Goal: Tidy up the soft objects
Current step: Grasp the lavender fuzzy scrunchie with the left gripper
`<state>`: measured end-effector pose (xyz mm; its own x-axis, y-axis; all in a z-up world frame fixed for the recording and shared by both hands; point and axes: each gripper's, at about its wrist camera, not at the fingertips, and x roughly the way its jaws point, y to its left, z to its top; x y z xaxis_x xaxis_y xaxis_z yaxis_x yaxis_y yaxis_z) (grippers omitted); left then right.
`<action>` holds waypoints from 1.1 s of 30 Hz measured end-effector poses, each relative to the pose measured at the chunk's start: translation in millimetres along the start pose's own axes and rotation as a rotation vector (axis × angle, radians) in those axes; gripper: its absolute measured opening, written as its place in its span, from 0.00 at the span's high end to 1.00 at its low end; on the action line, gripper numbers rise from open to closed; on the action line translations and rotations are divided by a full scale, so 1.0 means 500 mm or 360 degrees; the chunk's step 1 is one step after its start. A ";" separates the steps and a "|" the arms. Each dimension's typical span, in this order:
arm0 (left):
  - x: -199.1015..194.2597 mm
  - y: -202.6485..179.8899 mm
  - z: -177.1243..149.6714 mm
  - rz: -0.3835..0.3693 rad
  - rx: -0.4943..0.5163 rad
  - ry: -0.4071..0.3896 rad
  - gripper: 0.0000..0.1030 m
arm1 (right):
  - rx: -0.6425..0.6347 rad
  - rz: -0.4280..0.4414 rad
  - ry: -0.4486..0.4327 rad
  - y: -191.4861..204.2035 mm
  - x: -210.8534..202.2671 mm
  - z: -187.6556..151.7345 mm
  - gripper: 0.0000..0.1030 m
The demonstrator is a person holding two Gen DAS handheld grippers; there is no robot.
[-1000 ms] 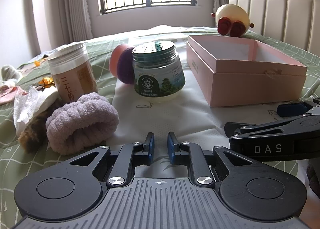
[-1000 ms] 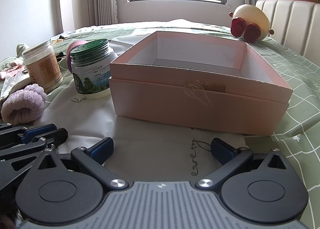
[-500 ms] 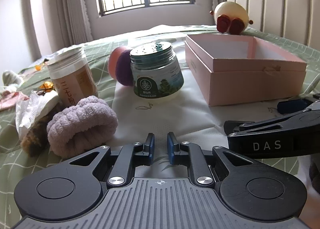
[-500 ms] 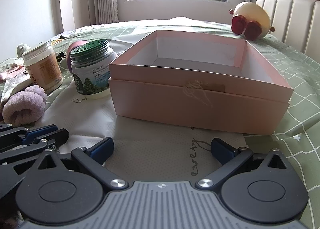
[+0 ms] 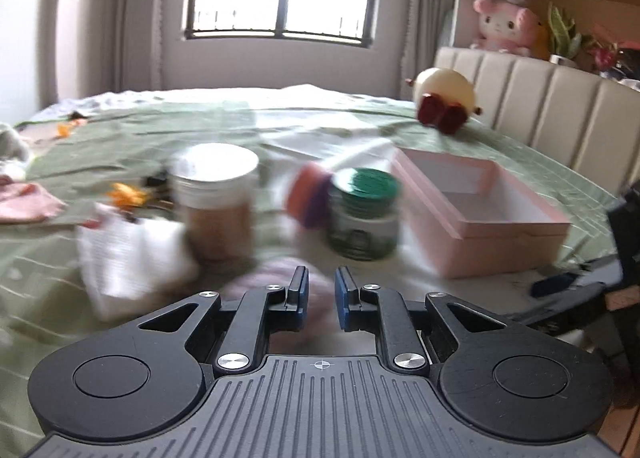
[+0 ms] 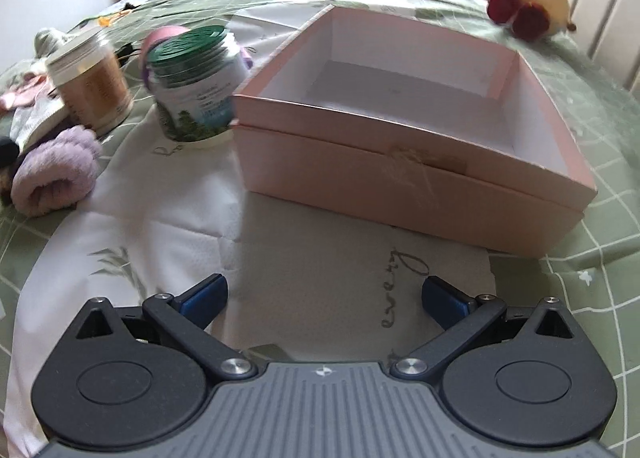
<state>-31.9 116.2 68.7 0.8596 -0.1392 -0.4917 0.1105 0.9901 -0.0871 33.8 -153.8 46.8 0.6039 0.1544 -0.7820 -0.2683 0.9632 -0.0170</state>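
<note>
At frame centre the pink box [image 6: 416,177] shows only bare white floor, right gripper [image 6: 322,298] spread wide, left gripper [image 5: 321,298] nearly closed, gripping nothing.

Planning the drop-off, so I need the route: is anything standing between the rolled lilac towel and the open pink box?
Nothing visible. In the right wrist view the lilac towel lies left of the pink box, with bare white mat between them. The green-lidded jar stands farther back, beside the box's left end, off that line.
</note>
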 end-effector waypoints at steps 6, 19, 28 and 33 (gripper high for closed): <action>-0.022 0.013 -0.005 -0.0125 0.0271 -0.0002 0.83 | 0.0121 0.0150 0.0030 -0.003 -0.027 0.011 0.00; 0.094 0.007 -0.005 0.0152 0.0422 0.0162 0.77 | -0.0200 0.0122 -0.0292 0.089 -0.119 0.013 0.01; 0.131 0.113 0.038 0.0084 0.0091 0.0316 0.70 | -0.0490 0.0202 -0.0367 0.125 -0.161 0.101 0.01; 0.135 0.123 0.024 -0.0053 0.0016 0.0375 0.72 | -0.0645 0.0256 -0.0276 0.183 -0.118 0.253 0.01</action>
<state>39.0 167.9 40.5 0.7153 -0.1714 -0.6774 0.1429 0.9848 -0.0983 68.6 -47.2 170.2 0.6378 0.3622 -0.6797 -0.6193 0.7658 -0.1731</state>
